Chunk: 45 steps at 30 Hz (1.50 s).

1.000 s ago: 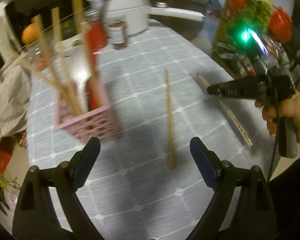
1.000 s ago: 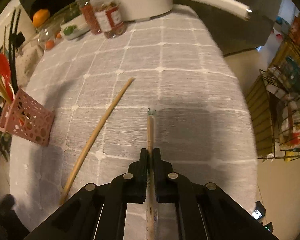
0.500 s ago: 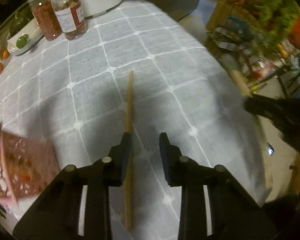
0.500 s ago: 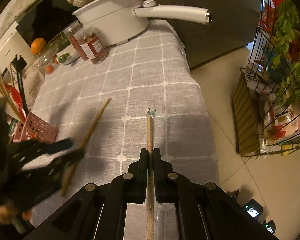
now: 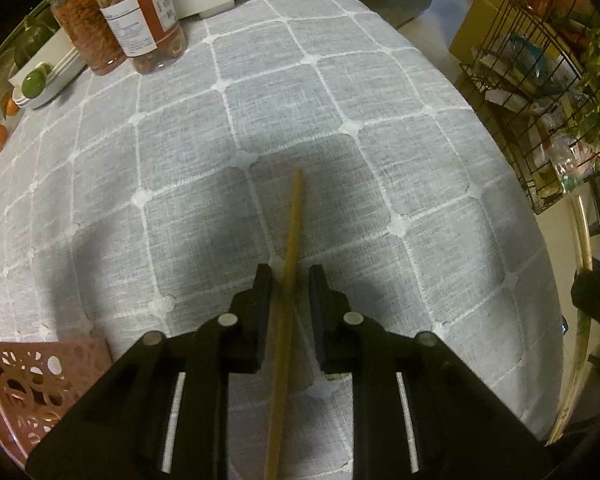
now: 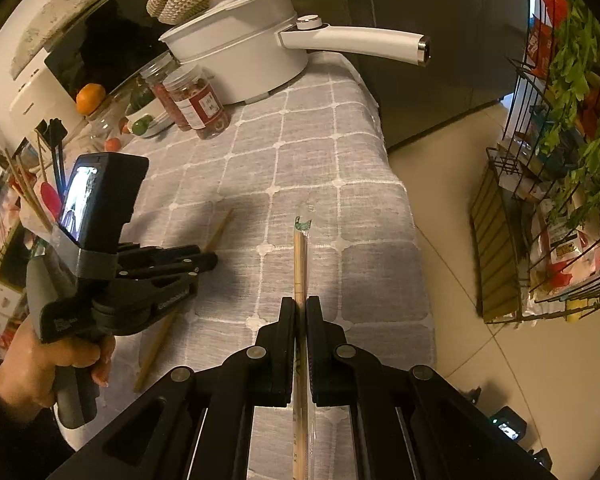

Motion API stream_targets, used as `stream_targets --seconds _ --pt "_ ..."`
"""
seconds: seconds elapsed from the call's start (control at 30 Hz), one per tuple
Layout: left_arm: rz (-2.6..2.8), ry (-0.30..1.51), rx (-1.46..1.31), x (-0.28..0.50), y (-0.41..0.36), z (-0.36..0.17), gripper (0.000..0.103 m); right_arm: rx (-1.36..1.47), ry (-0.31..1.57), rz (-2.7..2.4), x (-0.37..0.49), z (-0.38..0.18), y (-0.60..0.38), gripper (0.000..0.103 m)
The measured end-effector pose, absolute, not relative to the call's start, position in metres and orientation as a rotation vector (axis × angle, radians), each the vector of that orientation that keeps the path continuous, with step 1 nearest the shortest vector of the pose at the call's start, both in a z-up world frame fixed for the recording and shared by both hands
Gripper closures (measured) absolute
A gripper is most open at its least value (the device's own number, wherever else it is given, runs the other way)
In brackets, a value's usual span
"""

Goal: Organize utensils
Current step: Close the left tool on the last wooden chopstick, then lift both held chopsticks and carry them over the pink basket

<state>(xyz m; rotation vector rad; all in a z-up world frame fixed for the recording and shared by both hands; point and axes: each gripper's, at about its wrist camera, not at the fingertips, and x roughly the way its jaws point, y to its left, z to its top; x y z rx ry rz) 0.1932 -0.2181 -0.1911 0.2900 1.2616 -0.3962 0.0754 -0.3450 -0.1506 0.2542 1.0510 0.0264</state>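
A bare wooden stick [image 5: 293,232] lies on the grey checked tablecloth [image 5: 340,92]. My left gripper [image 5: 290,276] is low over it, its jaws narrowly open on either side of the stick with small gaps. The right wrist view shows that gripper [image 6: 210,258] over the same stick [image 6: 220,230]. My right gripper [image 6: 300,304] is shut on wrapped chopsticks [image 6: 300,256] and holds them above the table's right part. A pink perforated basket [image 5: 32,376] sits at the lower left; utensils [image 6: 50,196] stand in it.
Two jars [image 5: 140,20] and a white pot [image 6: 240,52] with a long handle stand at the far end. A dish with a green fruit [image 5: 34,82] is at the far left. A wire rack [image 6: 548,184] with goods stands right of the table.
My left gripper swung from the basket to the loose stick, came down over it and narrowed its jaws around it. My right gripper lifted the wrapped chopsticks up and back from the table.
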Motion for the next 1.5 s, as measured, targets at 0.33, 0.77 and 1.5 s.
stream_targets --seconds 0.33,0.77,1.5 --pt "-0.491 1.134 0.306 0.158 -0.204 -0.148 0.096 0.251 1.008 0.053 0.076 -0.14 -0.333 0.098" --pt "-0.581 0.879 0.288 0.091 -0.141 -0.067 0.096 0.254 0.881 0.131 0.061 -0.095 -0.297 0.098" --pt "-0.454 0.393 -0.079 0.058 -0.006 0.016 0.096 0.178 0.788 0.245 0.071 -0.079 -0.209 0.098"
